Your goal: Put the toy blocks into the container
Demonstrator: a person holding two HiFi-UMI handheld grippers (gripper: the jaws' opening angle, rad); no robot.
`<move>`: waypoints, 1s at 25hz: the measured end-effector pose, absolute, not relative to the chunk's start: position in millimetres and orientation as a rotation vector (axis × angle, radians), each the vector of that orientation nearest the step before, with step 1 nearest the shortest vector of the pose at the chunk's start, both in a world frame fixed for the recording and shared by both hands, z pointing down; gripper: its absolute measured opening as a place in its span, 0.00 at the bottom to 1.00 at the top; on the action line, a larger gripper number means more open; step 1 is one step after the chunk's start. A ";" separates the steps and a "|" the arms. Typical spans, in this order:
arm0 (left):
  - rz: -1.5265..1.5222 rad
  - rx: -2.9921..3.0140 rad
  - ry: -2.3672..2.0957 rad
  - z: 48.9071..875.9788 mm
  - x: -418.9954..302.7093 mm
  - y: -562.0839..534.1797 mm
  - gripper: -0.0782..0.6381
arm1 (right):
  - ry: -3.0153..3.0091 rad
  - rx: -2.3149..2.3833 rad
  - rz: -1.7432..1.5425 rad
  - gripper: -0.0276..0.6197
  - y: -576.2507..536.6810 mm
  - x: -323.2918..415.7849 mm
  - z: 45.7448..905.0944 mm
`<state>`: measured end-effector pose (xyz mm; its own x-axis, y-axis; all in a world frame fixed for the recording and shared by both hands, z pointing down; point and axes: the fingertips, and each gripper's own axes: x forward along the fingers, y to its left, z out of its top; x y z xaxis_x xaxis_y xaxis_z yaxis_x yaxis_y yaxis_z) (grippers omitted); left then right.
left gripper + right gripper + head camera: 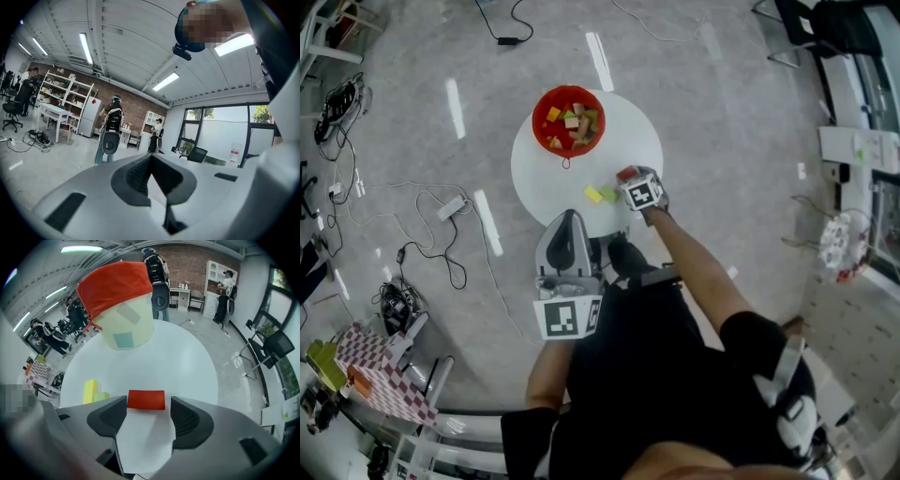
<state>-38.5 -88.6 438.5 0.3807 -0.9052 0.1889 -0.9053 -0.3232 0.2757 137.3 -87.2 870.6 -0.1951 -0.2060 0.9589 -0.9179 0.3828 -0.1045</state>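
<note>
Right gripper points down at the desk with jaws wide. The red block lies between the tips at 4 o'clock, unclamped. Container stands at 12 o'clock. Left gripper is closed and empty.

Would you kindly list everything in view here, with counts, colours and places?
table: one, white, round, on the grey floor
container: one, red, at the table's far edge
blocks in container: several, mixed colours, count unclear
red block: one, on the table, between the right jaw tips
yellow block: one, left of the red block
green block: one, beside the yellow block
cables: several, on the floor, left
left gripper: one, grey, shut, empty, off the table
right gripper: one, grey, open, at the red block
</note>
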 end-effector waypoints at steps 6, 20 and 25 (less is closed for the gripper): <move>0.007 2.301 -1.583 443.8 -43.0 -89.7 0.10 | -1.619 0.972 0.869 0.46 -79.1 134.0 885.1; -0.017 2.282 -1.599 442.2 -51.0 -76.2 0.10 | -1.626 1.065 0.870 0.44 -79.5 138.8 876.2; -0.030 2.289 -1.602 438.2 -53.7 -72.0 0.10 | -1.684 1.072 0.878 0.44 -80.0 130.7 859.4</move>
